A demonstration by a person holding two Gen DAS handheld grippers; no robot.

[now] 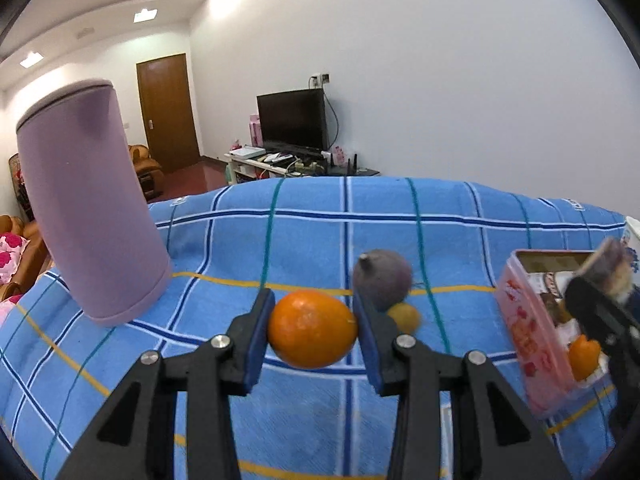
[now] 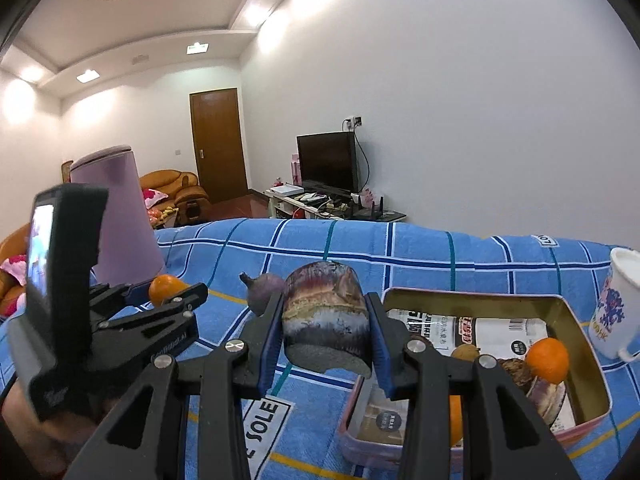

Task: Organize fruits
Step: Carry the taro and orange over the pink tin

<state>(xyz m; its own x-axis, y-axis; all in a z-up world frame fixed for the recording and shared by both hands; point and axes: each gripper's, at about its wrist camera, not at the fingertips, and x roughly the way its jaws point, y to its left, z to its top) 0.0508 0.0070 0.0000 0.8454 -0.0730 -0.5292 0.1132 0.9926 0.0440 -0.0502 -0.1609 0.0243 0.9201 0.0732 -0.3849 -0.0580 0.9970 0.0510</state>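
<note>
orange (image 1: 312, 329) sits clamped between the left gripper (image 1: 313, 330) fingers (image 1: 256, 340), lifted just above the blue checked cloth (image 1: 280, 240). right gripper (image 2: 325, 326) is closed on a purple-brown cut chunk (image 2: 324, 320), likely sugarcane, held near the left rim of the pink tin box (image 2: 576, 308).

the box already holds a second orange (image 2: 547, 360), a small brown fruit (image 2: 464, 353) and another cane piece (image 2: 544, 396). a dark fig-like fruit (image 1: 382, 278) and a small yellow fruit (image 1: 404, 316) lie on the cloth just behind the left fingers.

judgement: carry each piece fully over the rim before letting go, lower into bare floor of the box, one gripper at a time so they don't collide; round orange may roll.

surface looks soft and uneven. a lilac cylinder (image 1: 90, 216) stands left, a white mug (image 2: 618, 304) right of the box. beyond: a tv (image 1: 292, 120), a wooden door (image 1: 168, 112), sofas.
</note>
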